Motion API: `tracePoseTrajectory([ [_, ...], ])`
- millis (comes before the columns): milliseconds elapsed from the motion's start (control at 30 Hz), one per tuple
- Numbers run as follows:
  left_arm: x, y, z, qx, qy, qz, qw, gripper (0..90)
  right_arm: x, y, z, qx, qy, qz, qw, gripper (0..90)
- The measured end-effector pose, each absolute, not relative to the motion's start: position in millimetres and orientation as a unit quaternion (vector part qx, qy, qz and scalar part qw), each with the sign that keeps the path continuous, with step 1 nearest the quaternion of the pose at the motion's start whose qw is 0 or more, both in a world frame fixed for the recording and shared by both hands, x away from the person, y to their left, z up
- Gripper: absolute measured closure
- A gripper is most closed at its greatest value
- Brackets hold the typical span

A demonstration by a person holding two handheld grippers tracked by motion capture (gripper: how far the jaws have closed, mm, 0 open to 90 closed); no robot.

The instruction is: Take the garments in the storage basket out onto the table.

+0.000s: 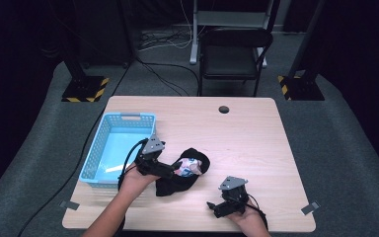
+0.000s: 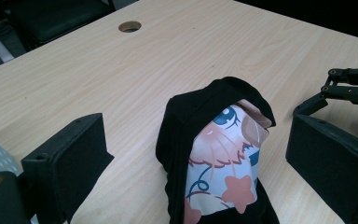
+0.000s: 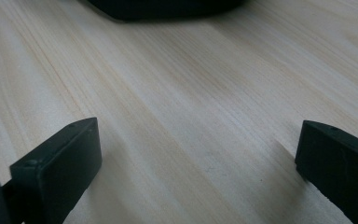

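From my station I see a light wooden table (image 1: 246,133) with a round cable hole (image 1: 223,109) near its far edge. It stands on grey carpet (image 1: 345,148). Beyond the table sits a black chair (image 1: 234,54), with loose cables (image 1: 163,42) to the chair's left. Two hazard-striped stand bases (image 1: 85,90) flank the chair, against dark surroundings.

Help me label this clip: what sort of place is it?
Probably a lab or studio recording bay: a bare wooden table on grey carpet, dark curtained surrounds, hazard-striped stand bases, loose floor cables and an empty chair.
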State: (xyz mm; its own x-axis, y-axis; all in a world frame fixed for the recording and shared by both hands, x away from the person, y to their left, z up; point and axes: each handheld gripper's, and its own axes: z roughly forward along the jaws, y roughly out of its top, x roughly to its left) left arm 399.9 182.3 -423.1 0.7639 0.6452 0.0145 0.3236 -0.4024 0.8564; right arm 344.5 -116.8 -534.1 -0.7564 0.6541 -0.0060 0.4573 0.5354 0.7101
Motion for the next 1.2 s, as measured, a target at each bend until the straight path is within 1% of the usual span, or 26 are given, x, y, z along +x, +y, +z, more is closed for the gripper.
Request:
tracePoseTrajectory([
  [1200, 401, 233, -435, 0.797, 0.352, 0.183, 0.455, 4.6, 345, -117, -534, 0.321, 0.865, 0.359, 0.138, 0.0],
])
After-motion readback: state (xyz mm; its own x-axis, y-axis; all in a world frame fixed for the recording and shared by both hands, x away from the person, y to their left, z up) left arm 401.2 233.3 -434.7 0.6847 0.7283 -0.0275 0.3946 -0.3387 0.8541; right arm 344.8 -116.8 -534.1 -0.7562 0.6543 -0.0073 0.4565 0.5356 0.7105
